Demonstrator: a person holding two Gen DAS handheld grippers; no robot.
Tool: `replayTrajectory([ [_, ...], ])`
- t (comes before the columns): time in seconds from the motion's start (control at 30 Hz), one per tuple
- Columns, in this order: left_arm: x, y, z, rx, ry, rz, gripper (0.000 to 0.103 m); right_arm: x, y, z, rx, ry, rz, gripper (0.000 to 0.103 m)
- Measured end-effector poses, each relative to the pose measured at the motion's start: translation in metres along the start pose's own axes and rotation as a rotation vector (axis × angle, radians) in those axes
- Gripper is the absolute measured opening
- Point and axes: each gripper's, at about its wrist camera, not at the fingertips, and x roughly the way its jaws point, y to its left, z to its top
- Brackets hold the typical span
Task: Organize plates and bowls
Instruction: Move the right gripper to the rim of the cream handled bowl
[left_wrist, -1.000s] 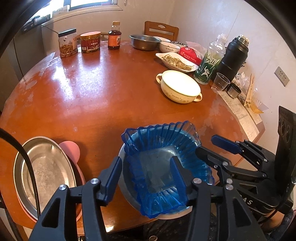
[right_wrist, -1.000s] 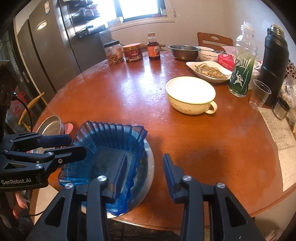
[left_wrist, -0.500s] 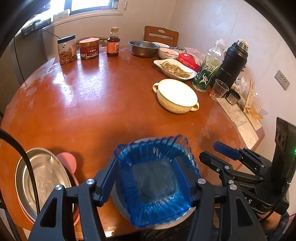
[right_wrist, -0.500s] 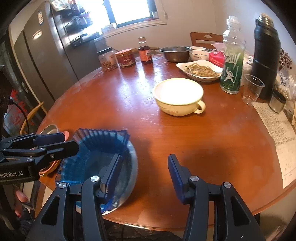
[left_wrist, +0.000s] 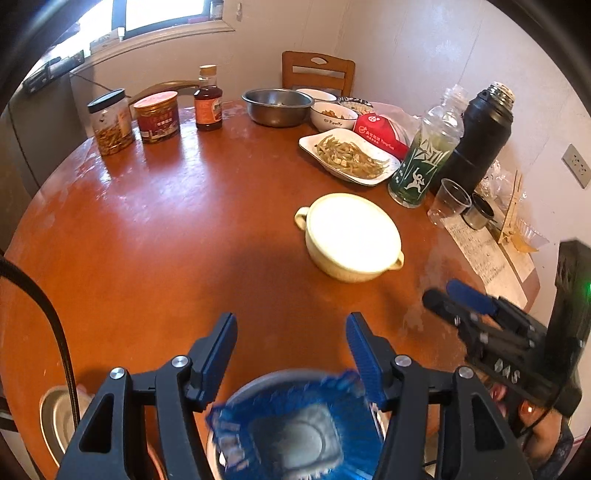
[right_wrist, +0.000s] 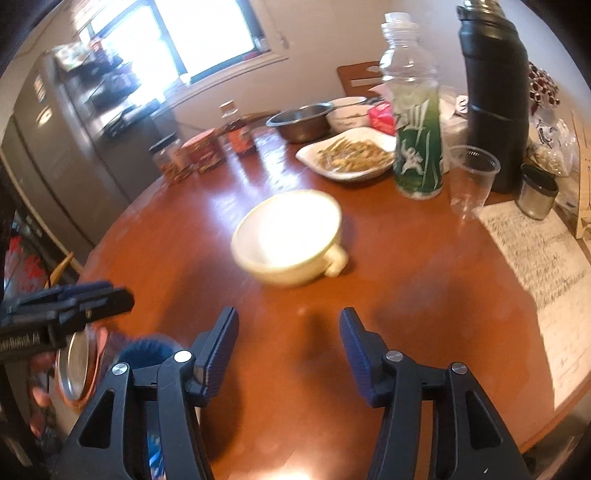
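Round reddish-brown wooden desk (left_wrist: 155, 236), cream two-handled bowl (left_wrist: 352, 238) near the middle, steel bowl (left_wrist: 277, 106), jars (left_wrist: 110, 122), sauce bottle (left_wrist: 208, 99), plate of food (left_wrist: 349, 156), green bottle (left_wrist: 424, 155), black flask (left_wrist: 480, 136), plastic cup (left_wrist: 448, 201), paper sheet (left_wrist: 480, 251) stood along the far and right edges.

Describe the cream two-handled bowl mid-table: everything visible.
The cream bowl is round and glossy, ceramic by its look, with a small loop handle on each of two opposite sides. It sits upright on the wooden table, looks empty, and stands apart from the other dishes. Nothing touches it; both claws are short of it.
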Motion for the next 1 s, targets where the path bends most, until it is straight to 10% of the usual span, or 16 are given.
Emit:
replayTrajectory([
  [0.37, 0.038, 0.012, 0.029, -0.013, 0.056, 0.012, 0.061, 0.083, -0.020, 0.061, -0.018, 0.098, -0.038, 0.059],
  [1.0, 0.074, 0.043, 0.038, -0.042, 0.137, 0.021, 0.061, 0.146, 0.027, 0.071, -0.374, 0.182, 0.008, 0.039],
])
